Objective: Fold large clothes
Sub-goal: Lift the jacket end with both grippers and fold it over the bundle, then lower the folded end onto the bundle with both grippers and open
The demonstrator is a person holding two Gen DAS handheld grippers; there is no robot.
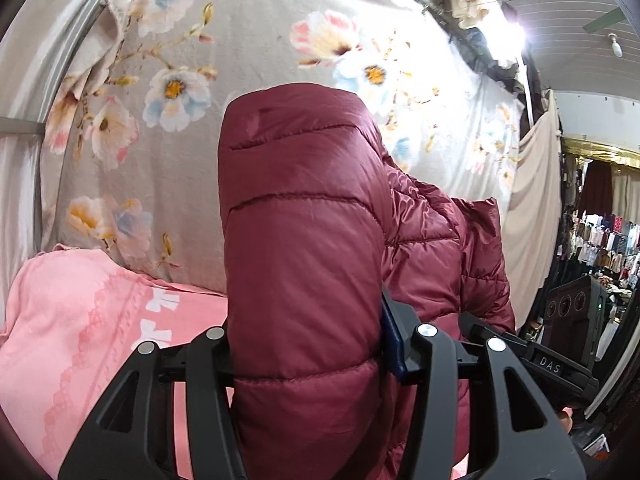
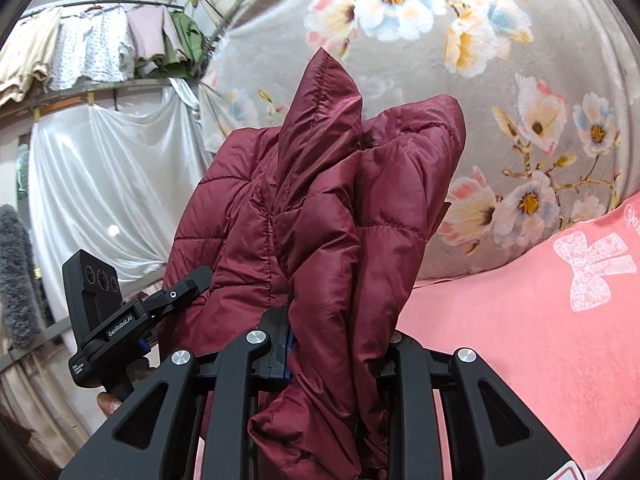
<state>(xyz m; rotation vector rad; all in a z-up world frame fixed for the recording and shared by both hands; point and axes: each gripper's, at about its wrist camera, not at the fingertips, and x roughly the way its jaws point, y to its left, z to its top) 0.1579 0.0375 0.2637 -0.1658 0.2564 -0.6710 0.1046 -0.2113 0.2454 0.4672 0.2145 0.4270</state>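
While both jaws clamp it, glossy quilted maroon jacket (image 1: 304, 248), puffy, bunched, over pink bedspread (image 2: 520, 344).

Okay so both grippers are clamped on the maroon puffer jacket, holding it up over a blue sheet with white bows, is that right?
Not quite: the sheet is pink, not blue. Both wrist views show the pink sheet with white bows under the maroon puffer jacket. The rest holds: the left gripper and the right gripper each have their fingers closed on the jacket, holding it up in front of a floral cloth.
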